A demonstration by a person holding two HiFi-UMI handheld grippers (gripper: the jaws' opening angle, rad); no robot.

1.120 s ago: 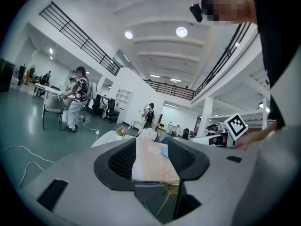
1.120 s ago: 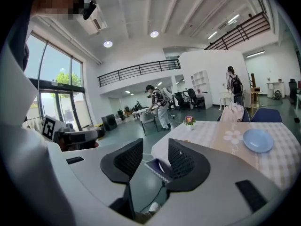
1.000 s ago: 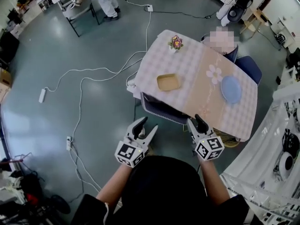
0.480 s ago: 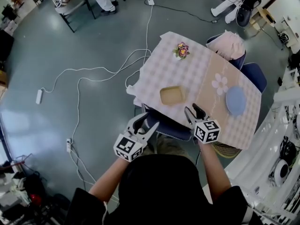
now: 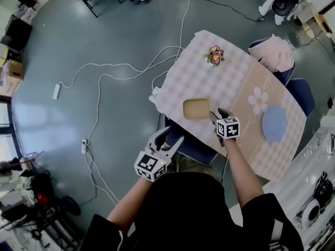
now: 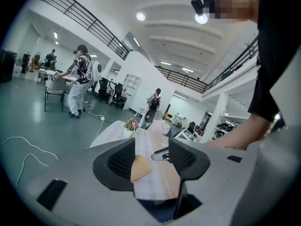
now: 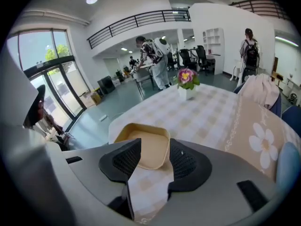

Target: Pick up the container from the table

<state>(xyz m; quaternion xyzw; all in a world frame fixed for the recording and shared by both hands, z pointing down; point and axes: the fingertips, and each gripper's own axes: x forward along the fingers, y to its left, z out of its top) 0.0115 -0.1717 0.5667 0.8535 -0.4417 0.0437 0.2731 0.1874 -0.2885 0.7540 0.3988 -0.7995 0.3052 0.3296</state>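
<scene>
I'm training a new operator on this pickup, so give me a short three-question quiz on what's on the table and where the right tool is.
1. The right tool, relative to the tan container, is: A gripping it; B just beside it, not gripping; C off the table.
2. True or false: the container is empty.
3. How many things sit on the table?
Key: 1 B; its jaws are opening, with the container just ahead of them. 2 True. 3 Three: container, potted flowers, blue plate.
</scene>
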